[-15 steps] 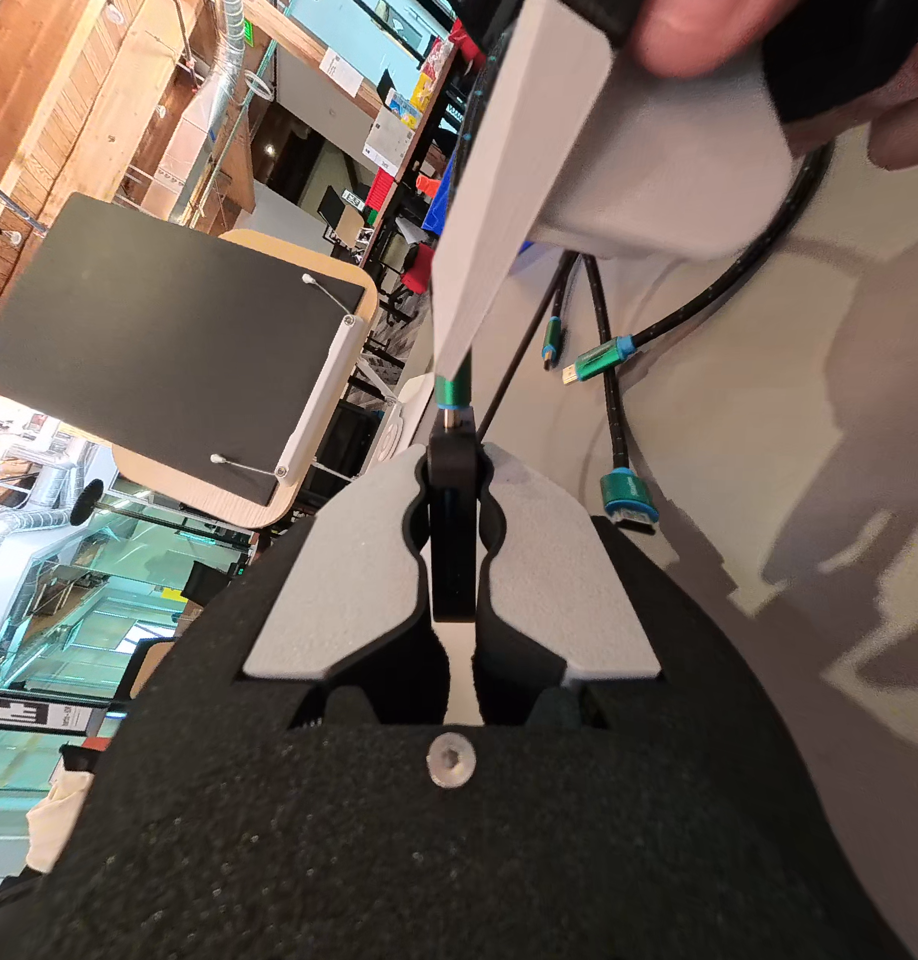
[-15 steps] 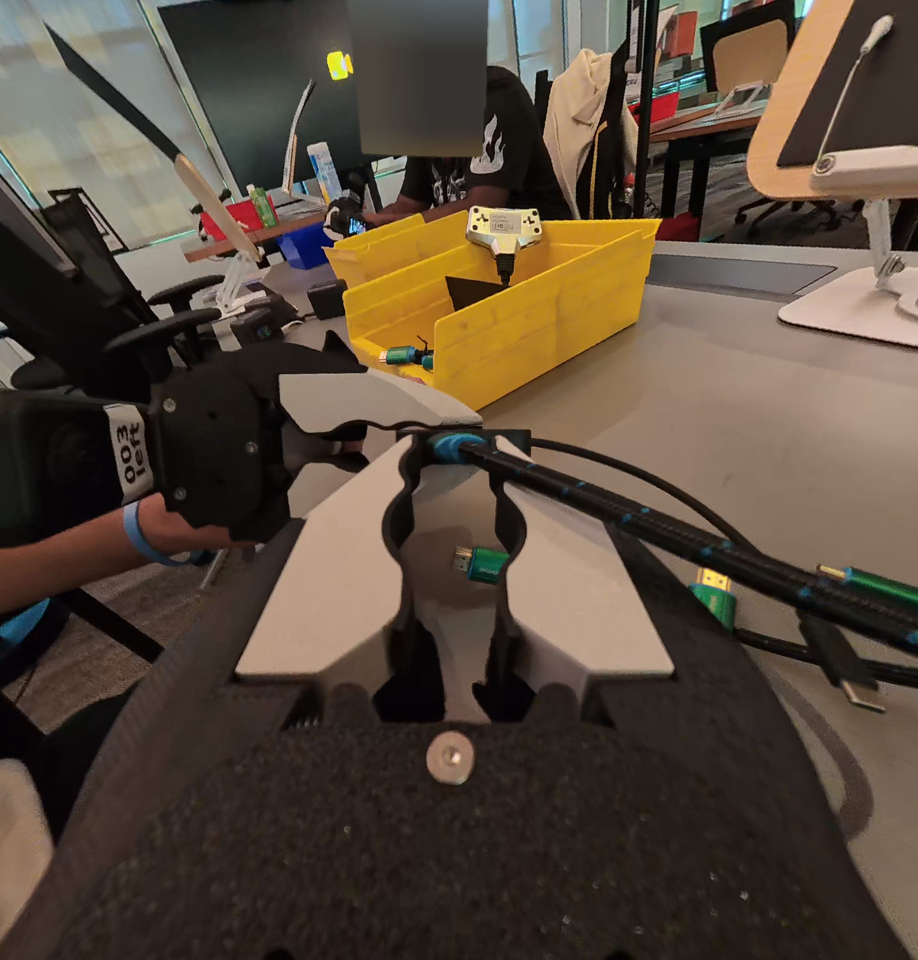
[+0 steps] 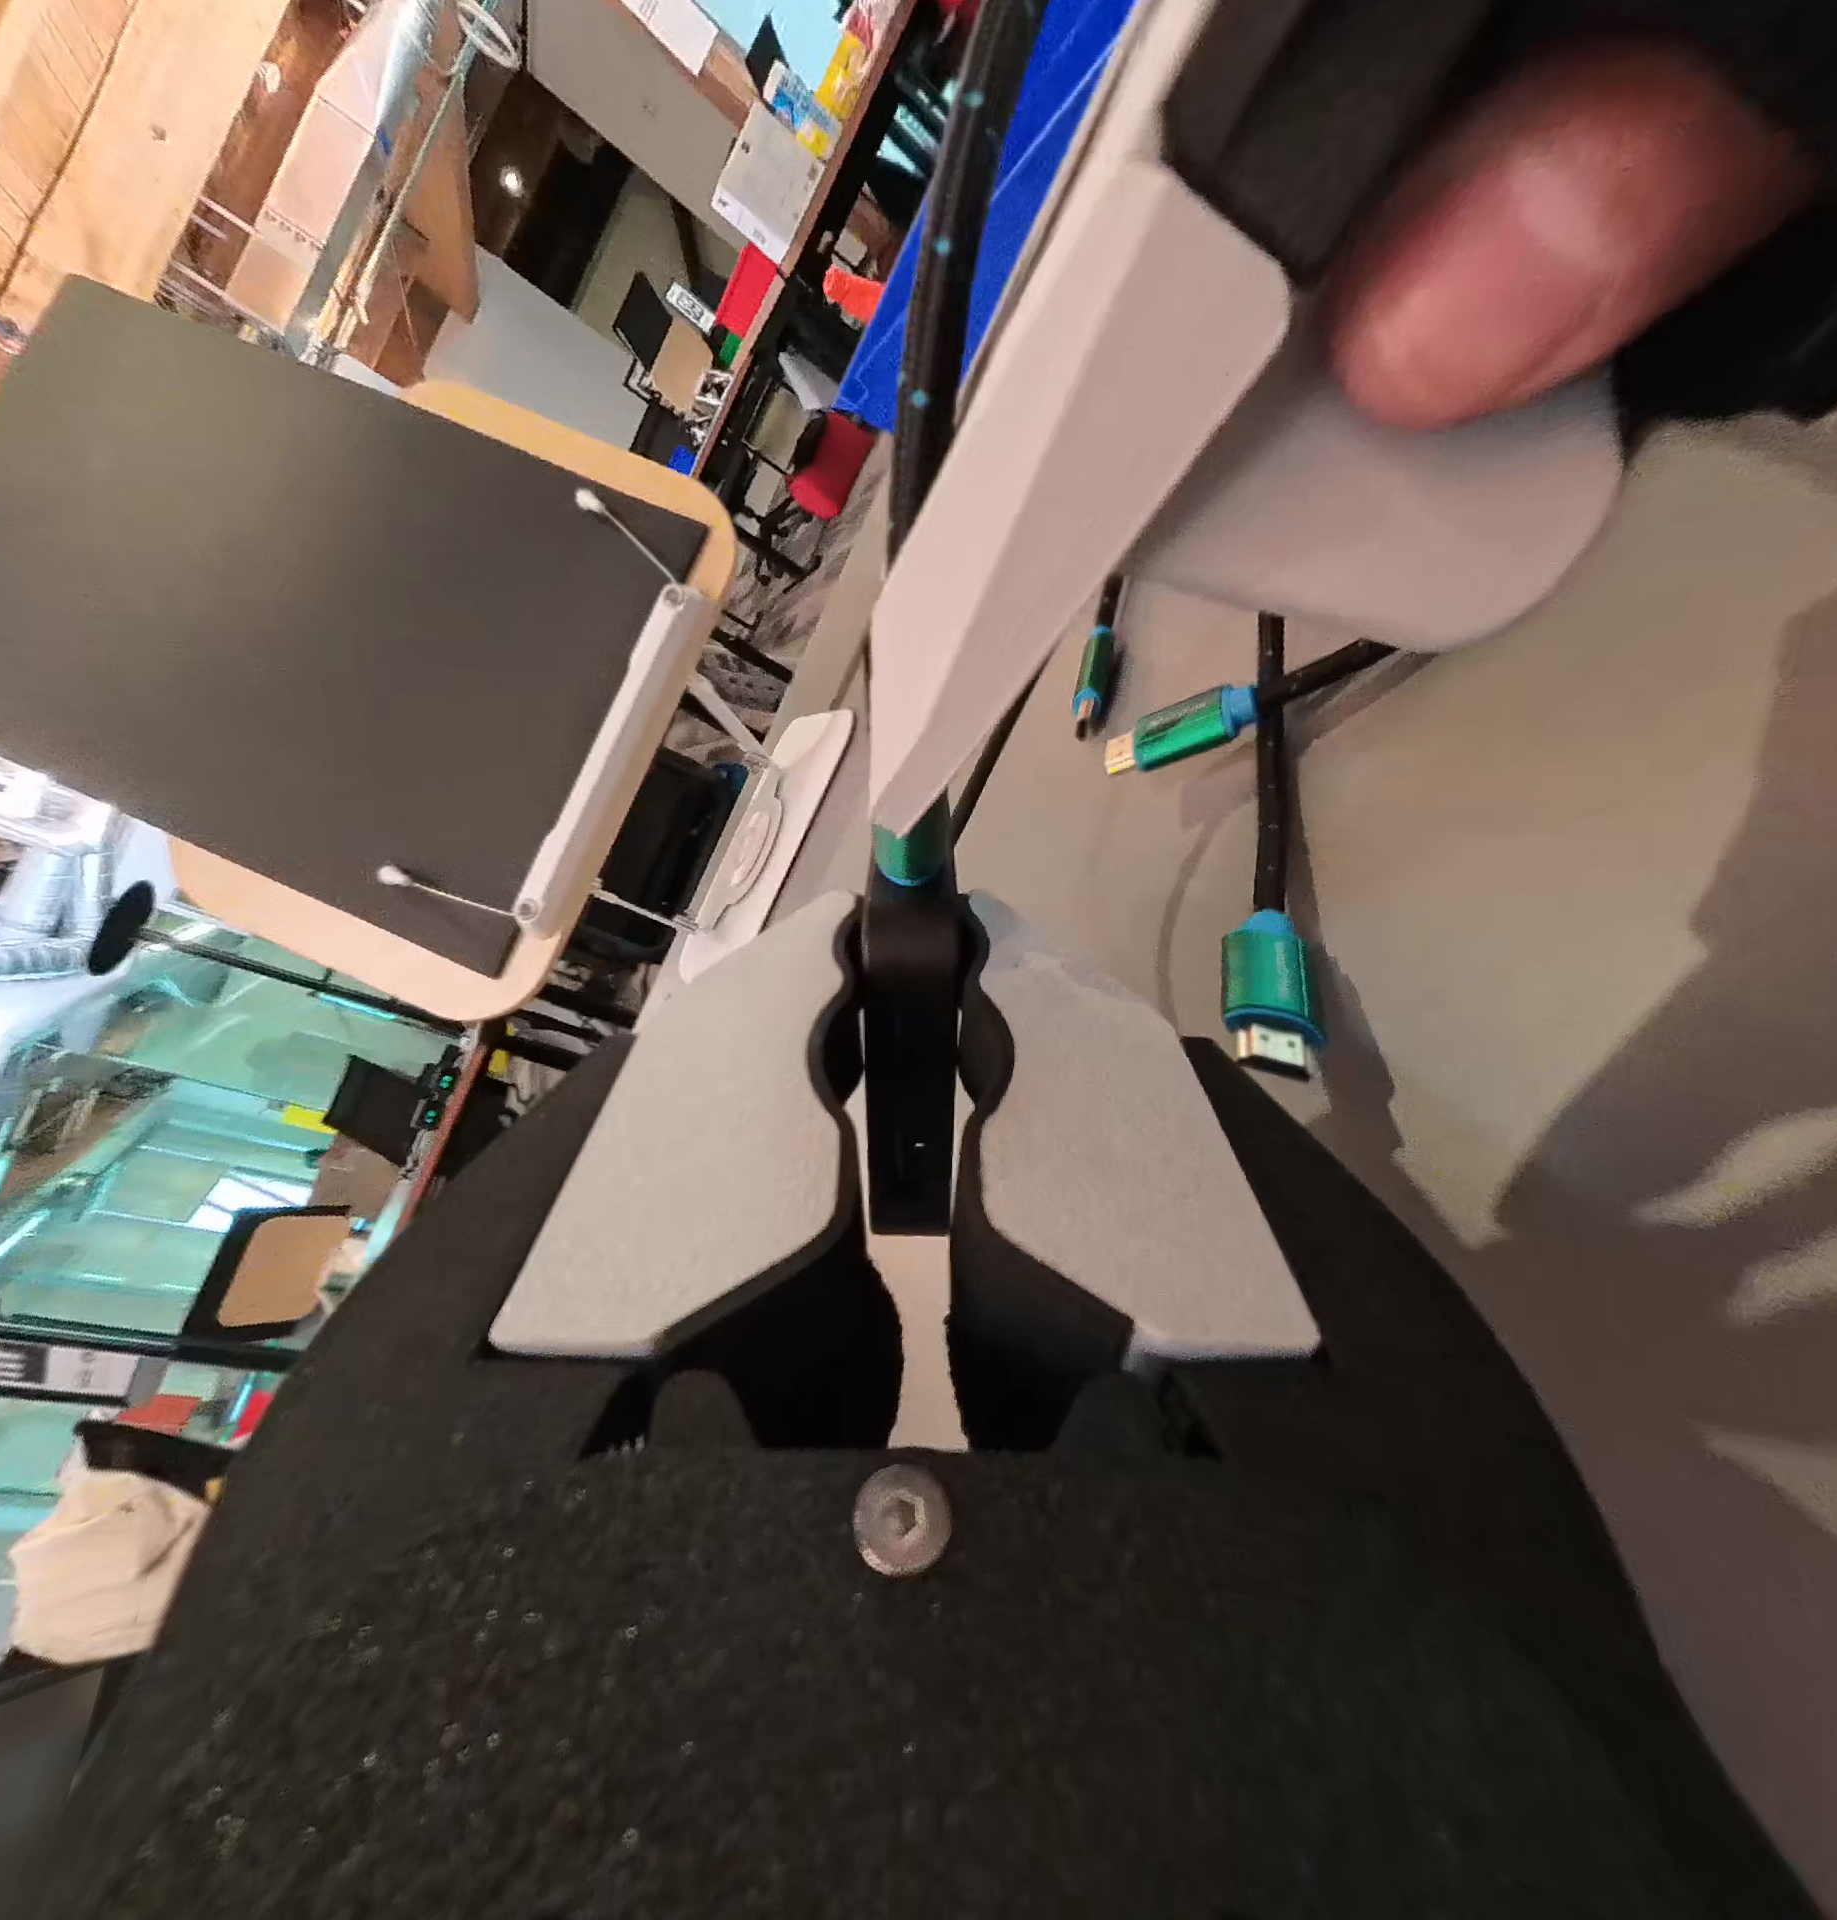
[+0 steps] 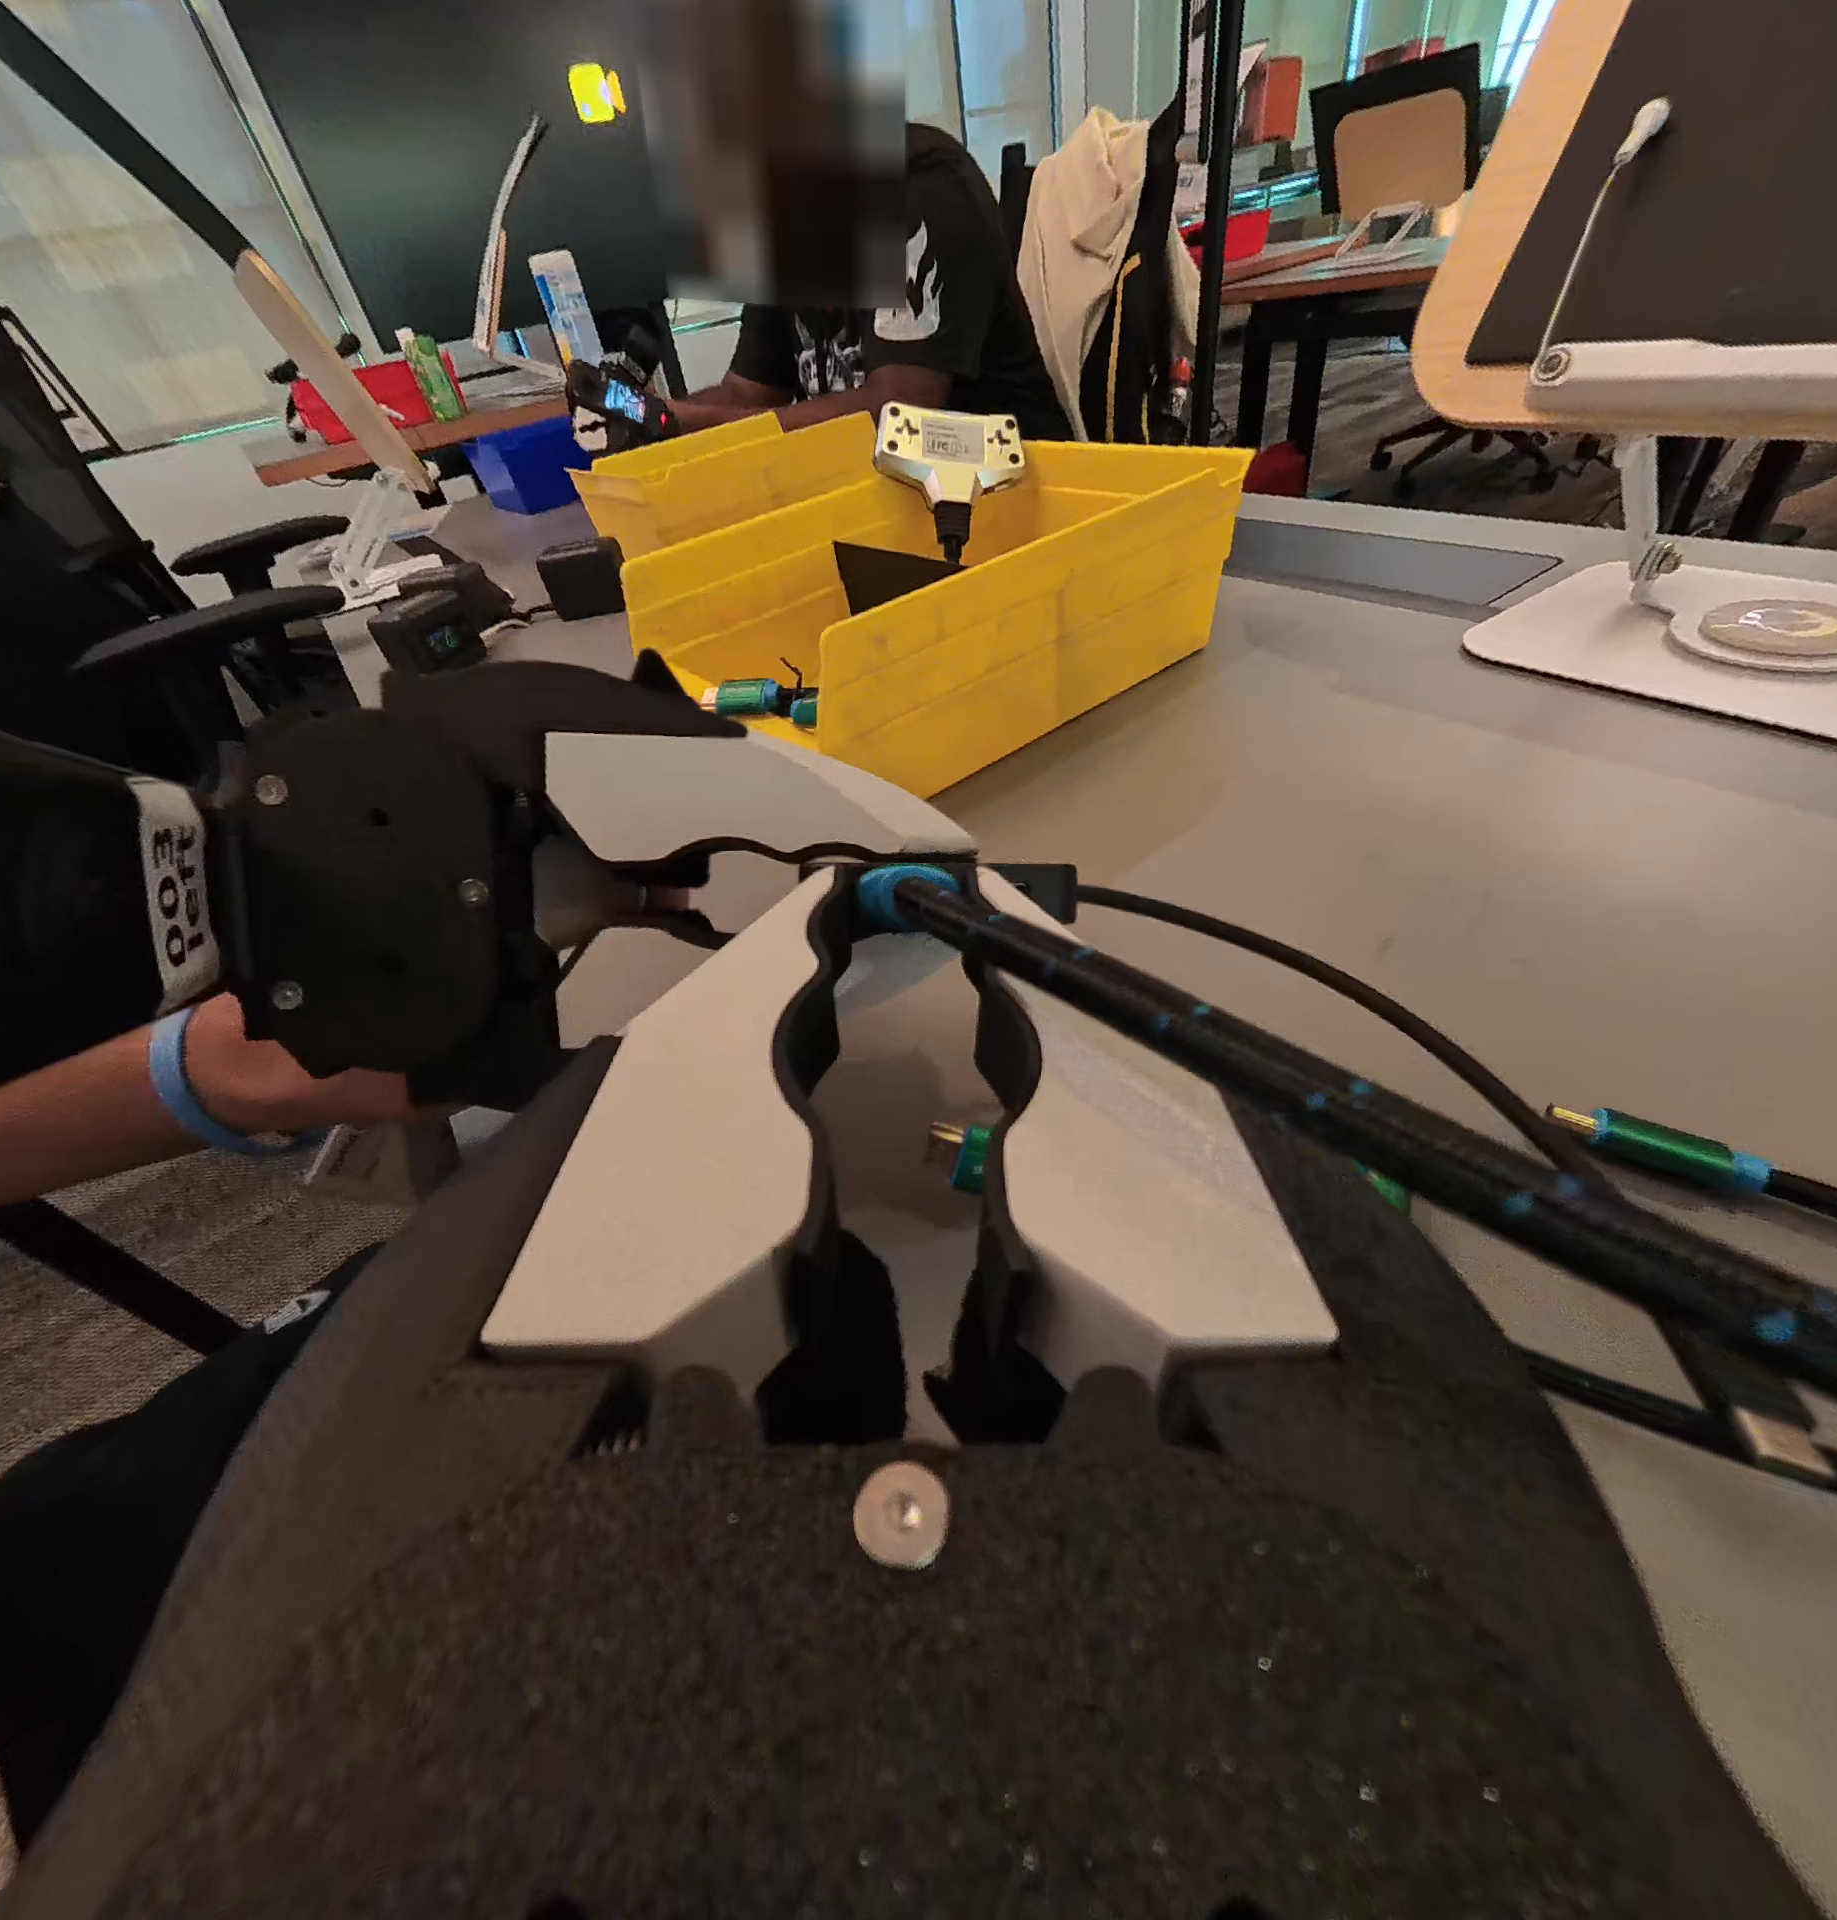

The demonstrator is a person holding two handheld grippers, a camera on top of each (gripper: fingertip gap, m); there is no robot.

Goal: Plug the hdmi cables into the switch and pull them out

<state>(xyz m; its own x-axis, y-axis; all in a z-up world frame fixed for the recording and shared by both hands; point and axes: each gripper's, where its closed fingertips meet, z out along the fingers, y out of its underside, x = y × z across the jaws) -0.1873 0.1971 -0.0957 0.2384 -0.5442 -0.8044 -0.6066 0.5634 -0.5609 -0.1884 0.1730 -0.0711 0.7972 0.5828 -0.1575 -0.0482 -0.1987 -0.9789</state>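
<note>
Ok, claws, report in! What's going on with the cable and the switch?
Left claw shut on black switch. Right claw pinching green HDMI plug at the switch's end. Loose cables on the table, none blocking.

Grey desk point(image 4: 1413, 831), black office chairs point(image 4: 218, 623), carpeted floor point(image 4: 114, 1351), large bright windows point(image 4: 93, 208), timber ceiling point(image 3: 114, 104).

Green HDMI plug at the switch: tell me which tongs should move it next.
Right. The right tongs are shut on the green HDMI plug at its blue collar, lined up with the black switch. The left tongs are shut on the switch, so they should just brace it.
</note>
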